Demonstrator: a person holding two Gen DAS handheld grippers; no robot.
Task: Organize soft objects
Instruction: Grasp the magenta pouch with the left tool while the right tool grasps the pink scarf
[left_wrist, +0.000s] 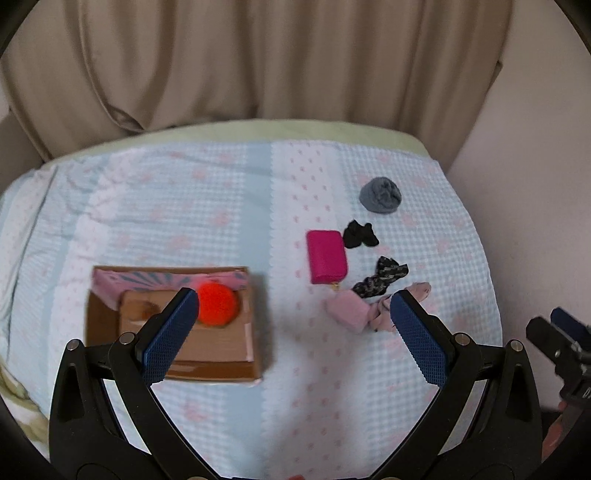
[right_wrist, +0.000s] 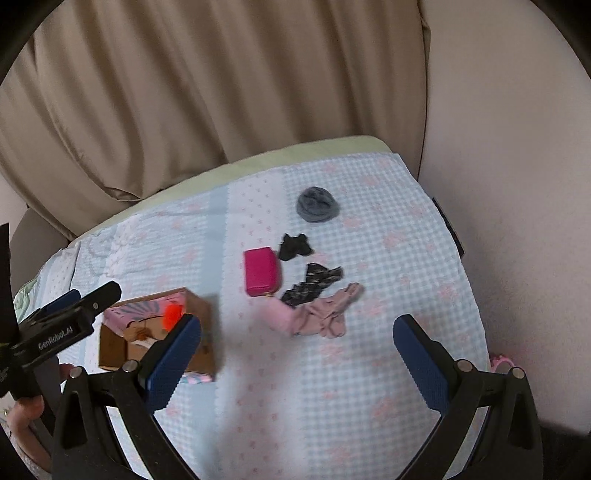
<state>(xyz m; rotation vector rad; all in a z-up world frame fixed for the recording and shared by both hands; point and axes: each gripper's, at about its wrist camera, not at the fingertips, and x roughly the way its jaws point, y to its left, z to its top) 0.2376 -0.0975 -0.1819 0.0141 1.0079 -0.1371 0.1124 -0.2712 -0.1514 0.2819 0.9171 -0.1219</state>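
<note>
A cardboard box sits on the bed at the left with an orange pompom inside. To its right lie a magenta pouch, a black sock, a patterned dark cloth, pink cloth and a grey rolled sock. My left gripper is open and empty above the bed between box and cloths. My right gripper is open and empty, short of the pink cloth.
The bed has a light blue checked cover. Beige curtains hang behind it and a pale wall stands at the right. The right gripper's side shows in the left wrist view.
</note>
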